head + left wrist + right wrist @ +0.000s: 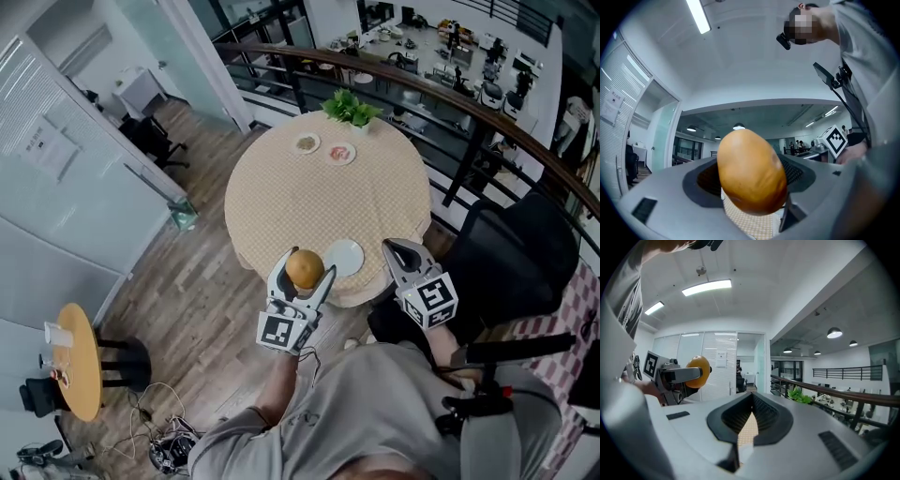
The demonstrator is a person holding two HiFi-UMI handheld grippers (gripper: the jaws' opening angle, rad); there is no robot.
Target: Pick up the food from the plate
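Grey shirt (375, 412) — left gripper (305, 265), right gripper (392, 247) pale grey, black ribbed pads (765, 412), square-marker cubes (433, 300).

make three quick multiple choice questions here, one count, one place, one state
1. How many small round dishes sit on the round checked-cloth table near the green leafy plant? A one B two C four
2. Where is the orange-brown rounded food? A on the table B between the jaws of the left gripper C in the right gripper
3. The right gripper's jaws are: A together, empty B wide apart C clamping food
Key: B, two dishes show; B, jaws clamp it; A, pads meet, nothing between.
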